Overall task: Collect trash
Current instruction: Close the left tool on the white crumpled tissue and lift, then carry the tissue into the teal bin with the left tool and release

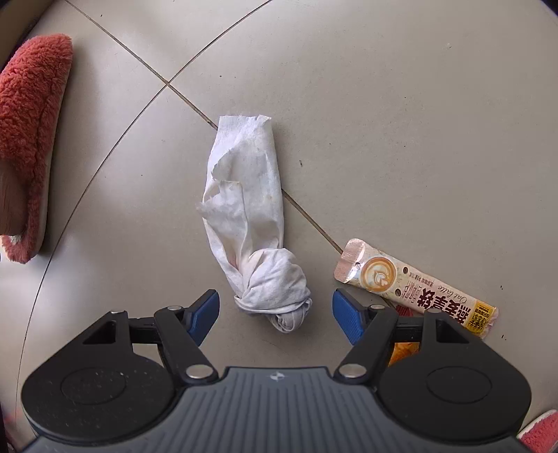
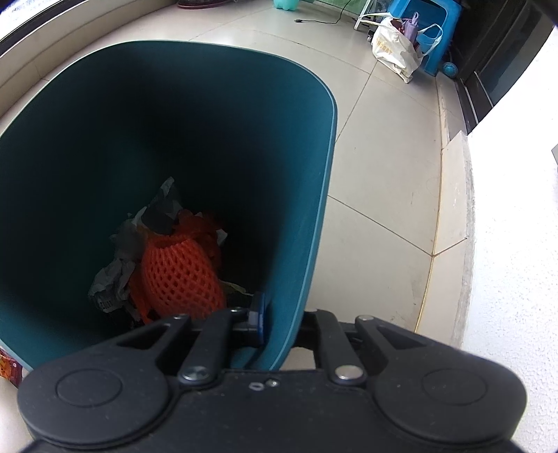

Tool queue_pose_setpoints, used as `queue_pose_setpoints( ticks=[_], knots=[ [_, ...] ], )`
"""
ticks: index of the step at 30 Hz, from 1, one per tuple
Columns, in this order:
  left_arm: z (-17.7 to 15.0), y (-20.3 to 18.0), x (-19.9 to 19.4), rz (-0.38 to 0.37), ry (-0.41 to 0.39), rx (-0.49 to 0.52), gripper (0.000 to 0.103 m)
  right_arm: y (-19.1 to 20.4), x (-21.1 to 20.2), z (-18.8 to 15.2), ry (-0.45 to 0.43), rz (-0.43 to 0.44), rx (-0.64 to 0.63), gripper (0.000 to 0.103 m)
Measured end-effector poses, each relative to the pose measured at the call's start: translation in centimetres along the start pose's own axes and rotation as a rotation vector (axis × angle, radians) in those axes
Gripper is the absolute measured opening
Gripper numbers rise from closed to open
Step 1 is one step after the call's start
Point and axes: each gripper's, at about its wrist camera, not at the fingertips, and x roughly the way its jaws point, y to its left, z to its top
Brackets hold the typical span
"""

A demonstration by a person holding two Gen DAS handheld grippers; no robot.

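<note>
A crumpled white tissue [image 1: 249,216] with a knotted near end lies on the tiled floor. My left gripper [image 1: 275,312] is open, its blue pads on either side of the knotted end, not touching it. A coffee sachet [image 1: 415,287] lies to the right, partly behind the right finger. My right gripper [image 2: 275,322] is shut on the near rim of a dark teal trash bin [image 2: 307,181]; one blue pad [image 2: 258,317] shows inside the wall. In the bin lie an orange foam net [image 2: 181,275] and crumpled paper [image 2: 111,278].
A red fluffy slipper [image 1: 28,139] lies at the left of the left wrist view, another [image 1: 540,432] at the bottom right. An orange wrapper [image 1: 404,350] shows under the right finger. A white bag [image 2: 394,48] and blue stool [image 2: 429,31] stand far back. A white wall [image 2: 516,244] runs on the right.
</note>
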Motion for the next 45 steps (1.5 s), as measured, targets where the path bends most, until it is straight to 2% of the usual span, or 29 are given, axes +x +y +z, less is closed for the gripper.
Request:
queue_pose_setpoints(
  ticks=[3, 5, 10, 17, 22, 33, 38, 40, 45],
  knots=[
    [0.0, 0.0, 0.4, -0.005, 0.008, -0.001, 0.062, 0.2, 0.1, 0.1, 0.001, -0.005, -0.004, 0.009],
    [0.0, 0.1, 0.5, -0.027, 0.03, -0.014, 0.04, 0.2, 0.1, 0.1, 0.001, -0.005, -0.003, 0.009],
    [-0.4, -0.7, -0.8, -0.018, -0.006, 0.003, 0.033, 0.4, 0.1, 0.1, 0.0, -0.009, -0.008, 0.009],
    [-0.8, -2.4, -5.2, -0.018, -0.055, 0.021, 0.032, 0.4, 0.3, -0.1, -0.003, -0.003, 0.001, 0.009],
    [-1.3, -5.3, -12.4, -0.074, -0.149, 0.099, 0.032, -0.2, 0.3, -0.1, -0.004, 0.015, 0.014, 0.009],
    [-2.8, -15.5, -28.4, -0.184, -0.35, 0.371, 0.032, -0.9, 0.1, 0.0, -0.007, 0.023, 0.033, 0.008],
    [-3.7, -20.5, -33.6, -0.203, -0.433, 0.505, 0.032, -1.6, 0.2, 0.1, -0.009, 0.028, 0.048, 0.007],
    [-3.9, -22.6, -35.6, -0.234, -0.462, 0.55, 0.032, -1.6, 0.1, -0.1, -0.015, 0.032, 0.049, 0.007],
    [-4.8, -27.4, -38.2, -0.256, -0.529, 0.66, 0.032, -2.0, 0.1, -0.2, -0.014, 0.041, 0.067, 0.007]
  ],
)
